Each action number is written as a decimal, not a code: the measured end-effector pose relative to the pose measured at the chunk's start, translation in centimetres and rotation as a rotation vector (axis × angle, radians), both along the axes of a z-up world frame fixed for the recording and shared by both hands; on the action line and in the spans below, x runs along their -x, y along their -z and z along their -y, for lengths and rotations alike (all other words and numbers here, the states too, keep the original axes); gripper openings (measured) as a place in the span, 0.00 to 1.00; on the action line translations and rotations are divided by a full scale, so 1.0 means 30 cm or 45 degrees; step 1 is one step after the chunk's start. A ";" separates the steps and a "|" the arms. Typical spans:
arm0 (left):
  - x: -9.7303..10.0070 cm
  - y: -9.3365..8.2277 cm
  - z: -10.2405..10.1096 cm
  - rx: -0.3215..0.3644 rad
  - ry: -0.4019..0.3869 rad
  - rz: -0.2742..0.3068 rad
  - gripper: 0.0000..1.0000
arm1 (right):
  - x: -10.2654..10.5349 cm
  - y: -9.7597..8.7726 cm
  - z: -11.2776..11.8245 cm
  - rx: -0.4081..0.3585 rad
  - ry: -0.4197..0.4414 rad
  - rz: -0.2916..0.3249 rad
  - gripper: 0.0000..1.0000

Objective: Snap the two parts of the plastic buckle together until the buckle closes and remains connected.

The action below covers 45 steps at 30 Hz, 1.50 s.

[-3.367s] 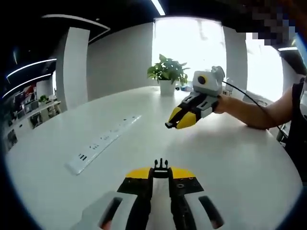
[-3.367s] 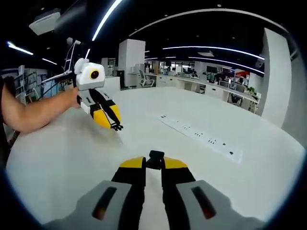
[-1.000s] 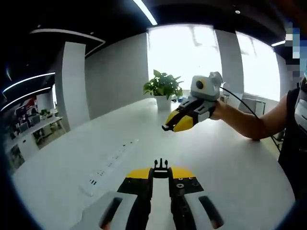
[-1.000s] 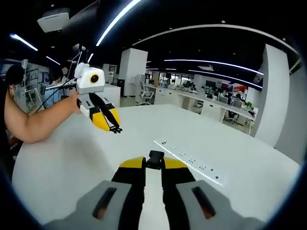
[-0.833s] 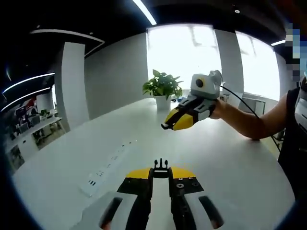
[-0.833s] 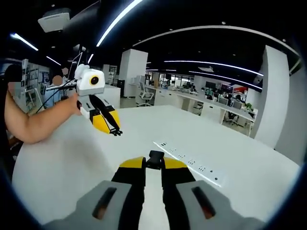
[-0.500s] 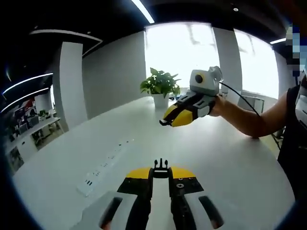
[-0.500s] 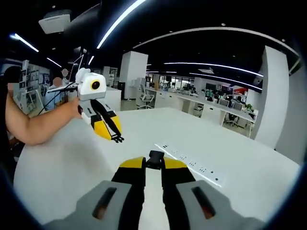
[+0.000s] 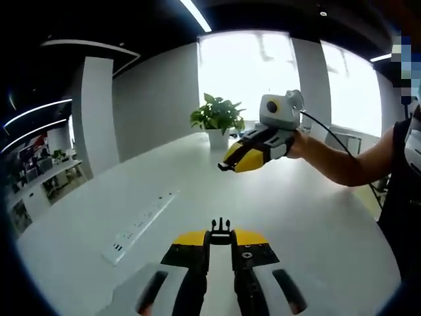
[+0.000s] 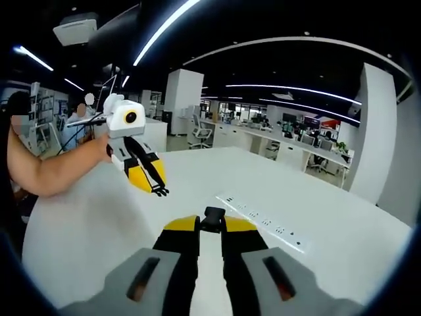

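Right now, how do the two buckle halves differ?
The left buckle half ends in thin prongs; the right buckle half ends in a blunt block. The left gripper and the right gripper hold them apart in the air, unjoined. Both are small, black and pinched at the tips.

Opposed gripper-mounted views above shared white table [image 9: 309, 217], mutually visible

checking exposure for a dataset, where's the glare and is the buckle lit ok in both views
Left gripper view: the window behind the plant is blown out white; the pronged buckle part in the left tongs shows as a dark silhouette. Right gripper view: dim ceiling with bright light strips, no blowout; the other buckle part in the right tongs reads dark too.
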State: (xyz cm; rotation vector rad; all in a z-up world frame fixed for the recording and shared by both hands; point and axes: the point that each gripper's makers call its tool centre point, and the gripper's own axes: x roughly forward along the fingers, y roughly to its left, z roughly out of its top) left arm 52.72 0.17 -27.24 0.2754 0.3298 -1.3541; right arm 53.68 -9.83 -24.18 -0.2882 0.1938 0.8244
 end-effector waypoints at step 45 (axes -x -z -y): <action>0.104 0.008 0.003 -0.013 0.008 -0.033 0.11 | 0.105 -0.009 -0.002 -0.025 0.000 -0.017 0.11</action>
